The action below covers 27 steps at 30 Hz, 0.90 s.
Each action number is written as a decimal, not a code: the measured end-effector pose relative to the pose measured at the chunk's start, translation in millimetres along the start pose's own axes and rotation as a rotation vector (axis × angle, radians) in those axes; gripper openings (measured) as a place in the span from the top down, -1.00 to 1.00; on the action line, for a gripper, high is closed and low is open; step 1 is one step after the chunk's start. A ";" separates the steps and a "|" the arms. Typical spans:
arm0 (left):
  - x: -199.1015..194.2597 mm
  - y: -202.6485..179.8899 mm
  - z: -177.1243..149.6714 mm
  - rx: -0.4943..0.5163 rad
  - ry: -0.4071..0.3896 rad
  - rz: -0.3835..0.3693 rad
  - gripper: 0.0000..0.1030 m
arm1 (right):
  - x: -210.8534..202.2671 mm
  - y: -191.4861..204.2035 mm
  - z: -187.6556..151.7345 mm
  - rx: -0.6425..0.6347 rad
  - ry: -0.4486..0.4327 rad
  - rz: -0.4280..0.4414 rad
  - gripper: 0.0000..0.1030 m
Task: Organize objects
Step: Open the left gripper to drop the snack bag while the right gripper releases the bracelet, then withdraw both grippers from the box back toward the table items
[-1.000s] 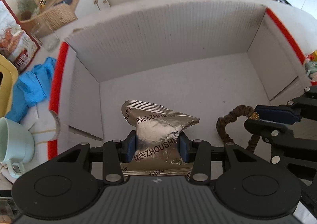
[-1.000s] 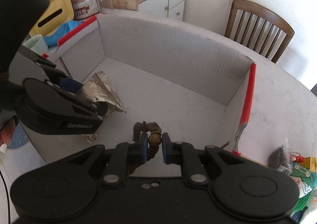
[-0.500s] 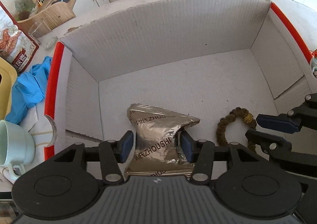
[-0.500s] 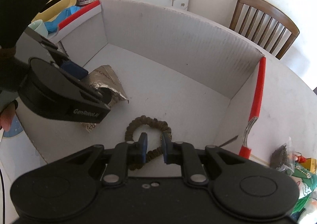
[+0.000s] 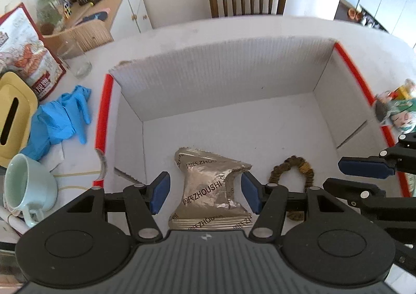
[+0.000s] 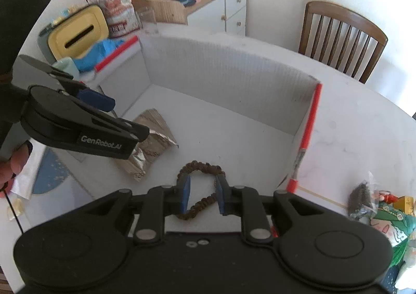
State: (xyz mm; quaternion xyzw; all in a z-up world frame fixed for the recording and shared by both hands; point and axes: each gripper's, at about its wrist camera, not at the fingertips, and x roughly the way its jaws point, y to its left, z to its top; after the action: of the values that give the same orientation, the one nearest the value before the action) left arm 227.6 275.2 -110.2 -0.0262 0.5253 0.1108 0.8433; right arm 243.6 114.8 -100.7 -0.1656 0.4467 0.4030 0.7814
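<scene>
1. The silver foil packet [image 5: 212, 191] is lying crumpled on the floor of the white cardboard box [image 5: 223, 80], near its front left corner, long axis running roughly away from the camera.
2. The left gripper [image 5: 205, 194] is hanging right above it. Its jaws have just been opening and are standing apart now, blue pads clear of the foil on both sides, so the packet is dropped off.
3. Just to the right, the brown beaded bracelet [image 6: 199, 191] is lying in a loop on the box floor.
4. The right gripper [image 6: 202, 195] is sitting over that loop. Its jaws have just been opening a little; they look clear of the beads, though the angle is hiding part of it.
5. Each hand is nearest its own item, both straight below the jaws.
6. Outside the box, a blue glove [image 5: 61, 118] and a mint cup [image 5: 24, 187] are waiting on the left, snack packets [image 6: 374, 203] on the right.
</scene>
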 end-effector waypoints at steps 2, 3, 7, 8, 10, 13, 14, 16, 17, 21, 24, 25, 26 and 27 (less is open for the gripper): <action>-10.3 0.3 -1.1 -0.016 -0.024 -0.010 -0.15 | -10.2 -2.6 -0.7 0.015 -0.017 0.015 0.61; -15.7 -0.4 -2.2 -0.024 -0.035 -0.018 -0.15 | -16.3 -3.6 -1.4 0.021 -0.028 0.027 0.61; -37.3 -8.1 -8.4 -0.028 -0.082 -0.037 -0.16 | -37.1 -6.6 -4.9 0.032 -0.069 0.056 0.58; -42.7 -10.5 -9.8 -0.025 -0.097 -0.037 -0.16 | -43.3 -8.1 -6.5 0.038 -0.080 0.066 0.57; -54.8 -16.0 -13.1 -0.021 -0.131 -0.035 -0.16 | -55.8 -11.0 -11.0 0.048 -0.099 0.079 0.56; -75.0 -26.0 -20.5 -0.013 -0.189 -0.038 -0.21 | -76.6 -15.9 -21.9 0.046 -0.134 0.093 0.50; -82.5 -30.4 -23.8 -0.009 -0.208 -0.040 -0.25 | -83.7 -17.4 -26.1 0.041 -0.146 0.092 0.45; -95.6 -40.1 -29.8 0.004 -0.244 -0.043 -0.29 | -98.5 -21.9 -34.3 0.037 -0.169 0.089 0.35; -101.4 -45.2 -32.8 0.011 -0.256 -0.048 -0.30 | -104.7 -24.7 -38.4 0.040 -0.178 0.090 0.25; -118.7 -65.0 -42.9 0.030 -0.296 -0.073 -0.39 | -129.3 -36.1 -58.0 0.053 -0.225 0.071 -0.05; -127.0 -79.8 -49.5 0.032 -0.307 -0.101 -0.43 | -143.2 -44.3 -72.3 0.069 -0.247 0.066 -0.16; -129.2 -85.7 -51.8 0.036 -0.312 -0.102 -0.46 | -147.0 -47.3 -77.1 0.076 -0.251 0.064 -0.20; -131.2 -90.7 -54.7 0.040 -0.317 -0.102 -0.49 | -150.7 -50.1 -82.3 0.083 -0.256 0.060 -0.22; -133.2 -96.9 -57.1 0.046 -0.322 -0.104 -0.50 | -154.9 -53.9 -87.8 0.090 -0.261 0.056 -0.23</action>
State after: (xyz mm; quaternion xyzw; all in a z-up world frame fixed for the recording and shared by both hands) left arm 141.7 150.4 -23.9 -0.0159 0.3838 0.0575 0.9215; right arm 193.2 -47.6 -25.4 -0.0639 0.3631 0.4221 0.8282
